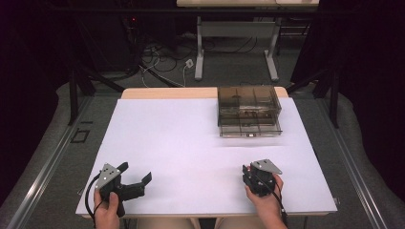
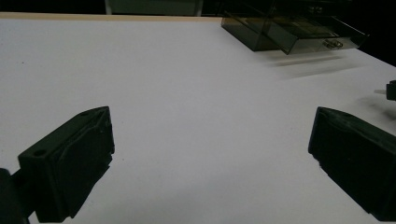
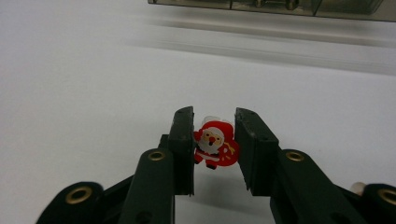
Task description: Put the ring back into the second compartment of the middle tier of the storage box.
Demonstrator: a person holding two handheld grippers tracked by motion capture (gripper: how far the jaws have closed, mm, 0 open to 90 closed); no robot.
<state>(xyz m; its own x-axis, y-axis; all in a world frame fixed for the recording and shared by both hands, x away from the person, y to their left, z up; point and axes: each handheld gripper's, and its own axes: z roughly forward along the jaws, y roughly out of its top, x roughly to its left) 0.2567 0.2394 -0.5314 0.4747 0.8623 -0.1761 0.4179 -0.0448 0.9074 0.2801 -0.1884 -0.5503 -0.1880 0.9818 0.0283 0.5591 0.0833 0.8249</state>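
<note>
My right gripper (image 1: 248, 171) rests near the table's front right and is shut on a small red and white Santa figure (image 3: 214, 142), which sits pinched between the two black pads (image 3: 183, 140). The Santa shows as a red speck (image 1: 249, 170) in the high view. My left gripper (image 1: 135, 172) lies at the front left, with its jaws spread wide and nothing but bare table between them (image 2: 210, 154). A smoky transparent drawer box (image 1: 248, 109) stands at the back right, its lower drawer (image 2: 322, 39) pulled out toward me.
The white table (image 1: 191, 143) stretches between both grippers and the drawer box (image 3: 280, 4). Beyond its far edge are table legs and loose cables on the floor (image 1: 162, 62). Dark curtains close in both sides.
</note>
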